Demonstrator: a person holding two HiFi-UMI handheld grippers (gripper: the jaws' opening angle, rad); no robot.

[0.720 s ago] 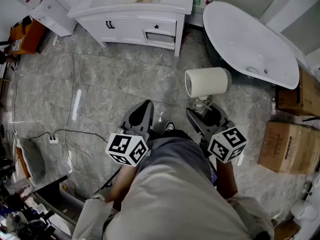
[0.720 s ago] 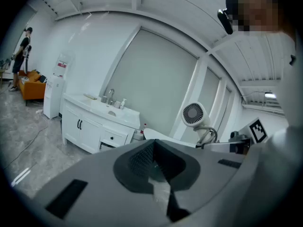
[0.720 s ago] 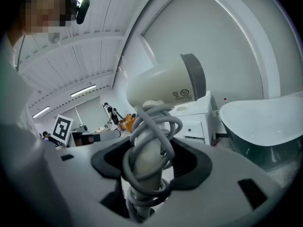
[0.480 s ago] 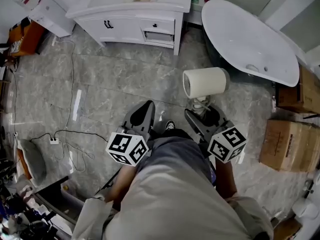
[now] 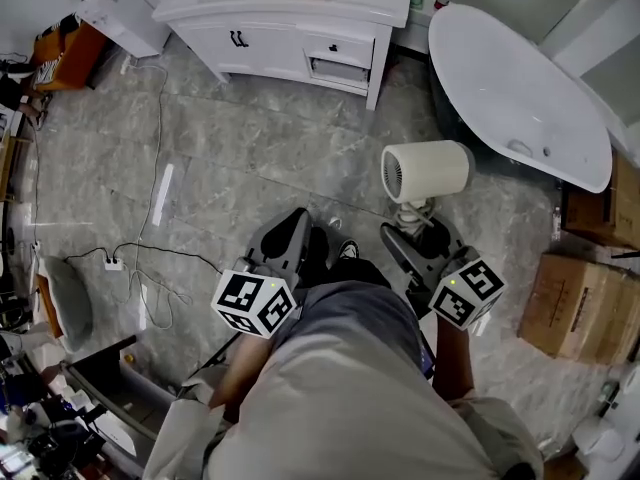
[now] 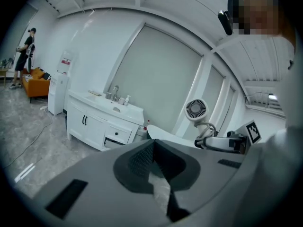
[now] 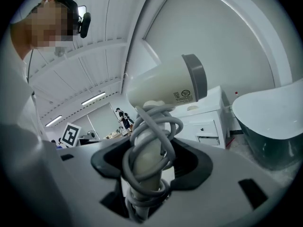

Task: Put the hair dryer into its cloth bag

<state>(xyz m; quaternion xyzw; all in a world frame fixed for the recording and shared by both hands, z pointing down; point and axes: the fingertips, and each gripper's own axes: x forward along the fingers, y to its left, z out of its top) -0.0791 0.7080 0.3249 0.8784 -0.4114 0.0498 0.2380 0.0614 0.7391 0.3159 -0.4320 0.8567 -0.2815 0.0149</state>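
Note:
A cream-white hair dryer (image 5: 428,171) with its grey cord wound round the handle stands upright above the marble floor. My right gripper (image 5: 420,234) is shut on the handle, and the barrel lies level with its grille to the left. In the right gripper view the wrapped handle (image 7: 147,162) fills the gap between the jaws of that gripper (image 7: 147,167). My left gripper (image 5: 291,234) hangs beside it to the left, shut and empty (image 6: 152,144); the dryer (image 6: 196,110) shows to its right. No cloth bag shows in any view.
A white vanity cabinet (image 5: 290,28) stands ahead and a white bathtub (image 5: 520,88) at the right. Cardboard boxes (image 5: 580,308) sit at the far right. A cable and power strip (image 5: 113,263) lie on the floor at the left. A person (image 6: 26,56) stands far off.
The head view has shifted a little, so the cabinet and the tub sit further right. Both grippers keep their pose and the dryer stays in the right one.

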